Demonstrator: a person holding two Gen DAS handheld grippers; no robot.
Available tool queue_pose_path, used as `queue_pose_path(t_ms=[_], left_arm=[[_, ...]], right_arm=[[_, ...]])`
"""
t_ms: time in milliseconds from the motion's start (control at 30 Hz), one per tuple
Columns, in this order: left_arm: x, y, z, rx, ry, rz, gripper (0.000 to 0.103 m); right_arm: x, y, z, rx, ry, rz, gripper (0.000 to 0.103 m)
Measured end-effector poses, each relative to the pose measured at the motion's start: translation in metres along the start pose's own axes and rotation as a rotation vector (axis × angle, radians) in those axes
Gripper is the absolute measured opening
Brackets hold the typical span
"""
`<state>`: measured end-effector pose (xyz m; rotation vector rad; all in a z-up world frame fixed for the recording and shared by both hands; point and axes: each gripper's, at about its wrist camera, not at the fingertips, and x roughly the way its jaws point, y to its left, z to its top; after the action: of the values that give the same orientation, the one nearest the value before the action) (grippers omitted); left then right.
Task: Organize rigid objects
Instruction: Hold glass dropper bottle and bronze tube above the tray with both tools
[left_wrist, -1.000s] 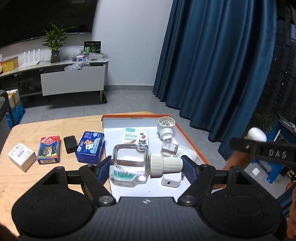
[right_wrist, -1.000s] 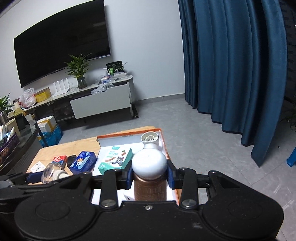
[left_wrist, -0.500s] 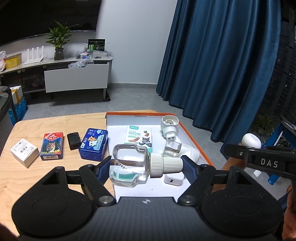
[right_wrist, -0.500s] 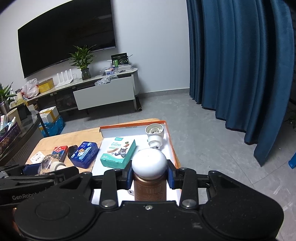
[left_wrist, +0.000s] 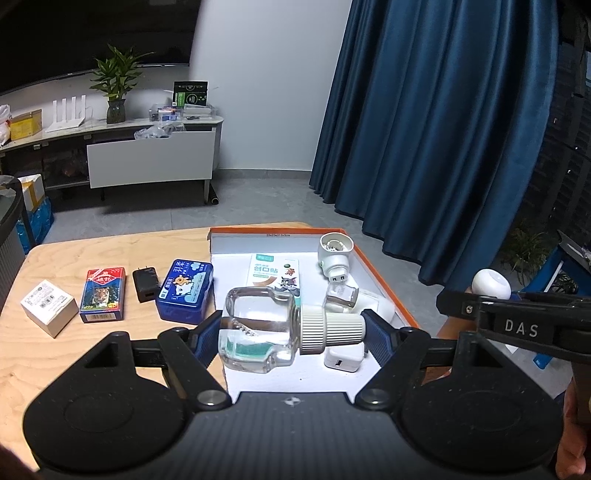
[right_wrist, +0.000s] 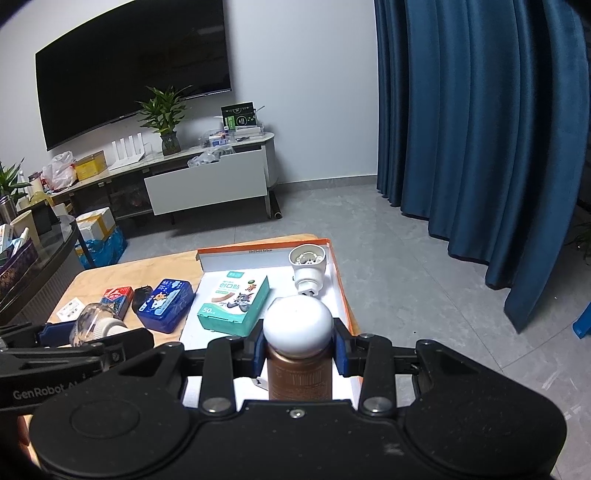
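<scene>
My left gripper (left_wrist: 291, 330) is shut on a clear glass bottle (left_wrist: 258, 332) with a white ribbed cap, held sideways above the front of the orange-rimmed white tray (left_wrist: 376, 273). My right gripper (right_wrist: 298, 347) is shut on a brown bottle (right_wrist: 298, 373) with a round white cap, held upright over the tray's near right part (right_wrist: 341, 284). In the tray lie a teal plaster box (left_wrist: 274, 273), a white plug-in device (left_wrist: 334, 254), a small glass jar (left_wrist: 341, 295) and a white charger (left_wrist: 343, 360). The right gripper's bottle cap shows in the left wrist view (left_wrist: 490, 283).
On the wooden table (left_wrist: 74, 251) left of the tray lie a blue tin (left_wrist: 184, 291), a black adapter (left_wrist: 144, 284), a red card box (left_wrist: 103, 295) and a small white box (left_wrist: 48, 306). A TV cabinet, plant and blue curtains stand beyond the table.
Both grippers have drawn back slightly from the tray with their bottles still held. The objects in the tray and on the table have not moved.
</scene>
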<state>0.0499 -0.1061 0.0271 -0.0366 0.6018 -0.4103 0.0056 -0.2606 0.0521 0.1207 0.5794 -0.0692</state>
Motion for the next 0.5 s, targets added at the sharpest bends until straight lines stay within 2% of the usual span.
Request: queue_pose_path(t_ms=[500], left_arm=[[0.0008,-0.0002,-0.0006,-0.002,0.001,0.001,0.079]], right_arm=[[0.0017,-0.0002,0.0000,-0.007,0.002,0.005,0.044]])
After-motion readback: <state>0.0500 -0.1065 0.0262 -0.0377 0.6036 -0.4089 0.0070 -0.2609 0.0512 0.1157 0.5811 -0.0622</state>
